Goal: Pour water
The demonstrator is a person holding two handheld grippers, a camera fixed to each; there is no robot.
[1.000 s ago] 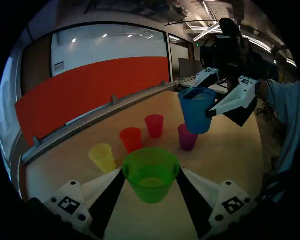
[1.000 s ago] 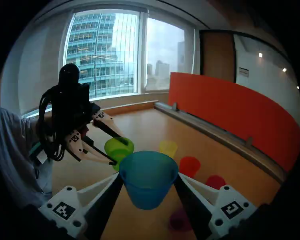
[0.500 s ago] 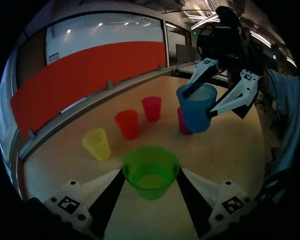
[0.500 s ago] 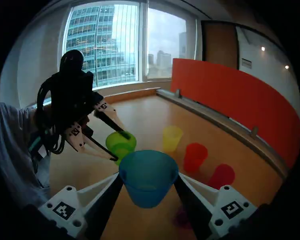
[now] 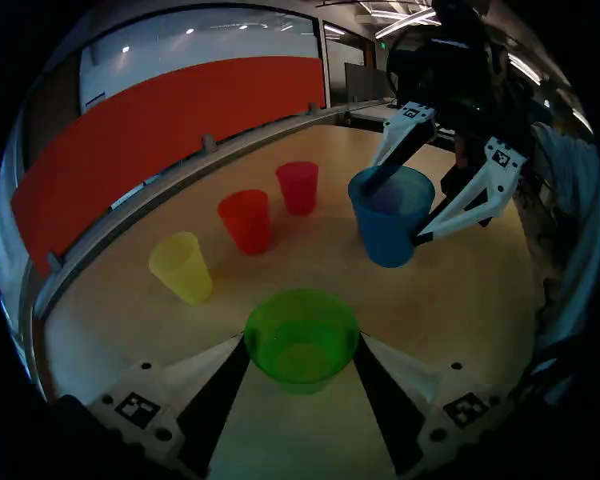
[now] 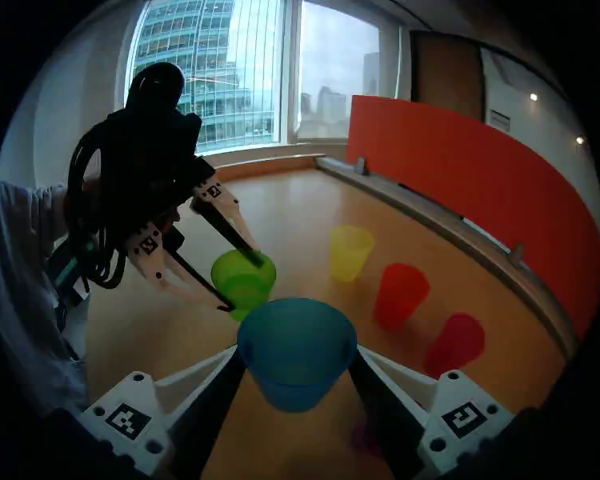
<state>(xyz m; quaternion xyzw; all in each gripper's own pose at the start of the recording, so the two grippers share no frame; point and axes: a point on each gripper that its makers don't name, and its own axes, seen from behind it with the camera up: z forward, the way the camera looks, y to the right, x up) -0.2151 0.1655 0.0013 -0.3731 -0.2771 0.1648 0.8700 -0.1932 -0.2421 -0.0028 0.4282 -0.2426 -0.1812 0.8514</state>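
My left gripper point(image 5: 302, 346) is shut on a green cup point(image 5: 302, 340), held upright over the wooden table point(image 5: 460, 296). A little liquid shows at the cup's bottom. In the right gripper view the same green cup point(image 6: 243, 282) sits between the left gripper's fingers point(image 6: 220, 232). My right gripper point(image 6: 297, 356) is shut on a blue cup point(image 6: 297, 350), also upright. From the left gripper view the blue cup point(image 5: 390, 214) hangs to the right and farther off, clamped by the right gripper point(image 5: 396, 204).
A yellow cup point(image 5: 181, 266), an orange cup point(image 5: 246, 221) and a red cup point(image 5: 298, 186) stand in a row on the table. An orange partition point(image 5: 140, 136) runs behind them. A purple cup point(image 6: 366, 438) lies low beneath the blue one. A person's sleeve point(image 6: 20, 304) is at left.
Both cameras have tipped downward and the cups on the table appear higher in view. The blue cup has come lower, now covering the purple cup in the left gripper view.
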